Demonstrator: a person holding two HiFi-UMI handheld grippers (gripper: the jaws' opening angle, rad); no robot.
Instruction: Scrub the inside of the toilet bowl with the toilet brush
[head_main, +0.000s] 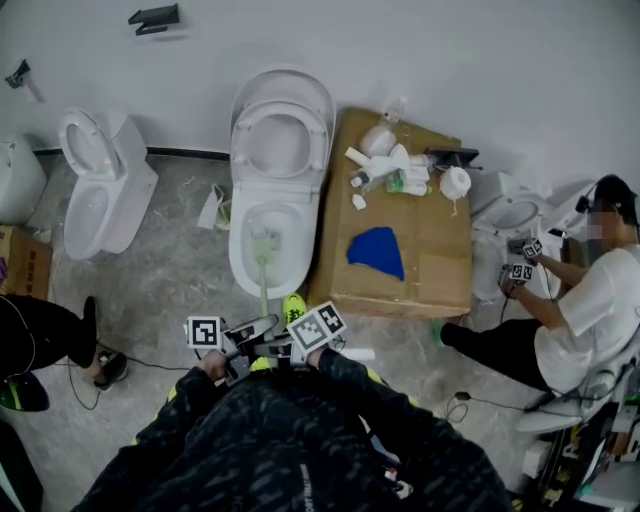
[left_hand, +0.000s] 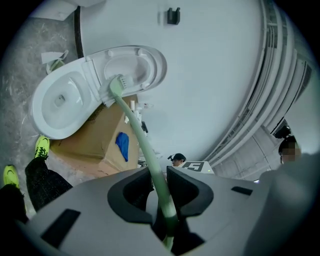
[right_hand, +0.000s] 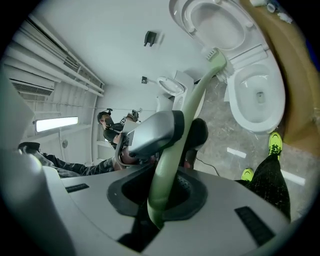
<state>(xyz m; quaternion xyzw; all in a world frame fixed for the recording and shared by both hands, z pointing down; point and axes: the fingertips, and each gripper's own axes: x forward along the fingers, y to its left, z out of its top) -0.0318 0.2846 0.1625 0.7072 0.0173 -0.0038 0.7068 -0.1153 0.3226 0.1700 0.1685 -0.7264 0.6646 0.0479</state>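
**Grey floor, white wall: two grippers on one brush**

Mottled grey floor (head_main: 180, 270) runs up to a plain white wall (head_main: 480, 50). From the head view, the white toilet bowl (head_main: 243, 262) stands at 12 o'clock from the person, with its lid raised against the wall. The pale green toilet brush (head_main: 264, 262) reaches from the grippers up into the bowl, and its head sits within the bowl's opening. No view shows whether the bristles touch the porcelain.

The left gripper (left_hand: 159, 187) has its two dark pads pressed on the brush handle, which passes straight up between them. The right gripper (right_hand: 161, 192) also pinches the handle, lower down near its end. The left gripper's grey body shows further along the handle at 12 o'clock in the right gripper view.

A cardboard box (head_main: 440, 265) stands at 3 o'clock of the bowl, touching its side. A blue cloth (head_main: 377, 250) lies on top of the box, with bottles and a paper roll clustered at its far edge. A second toilet (head_main: 100, 190) stands at 9 o'clock, well apart from the bowl. Another person (head_main: 585, 310) sits at 3 o'clock beyond the box, beside a further toilet.
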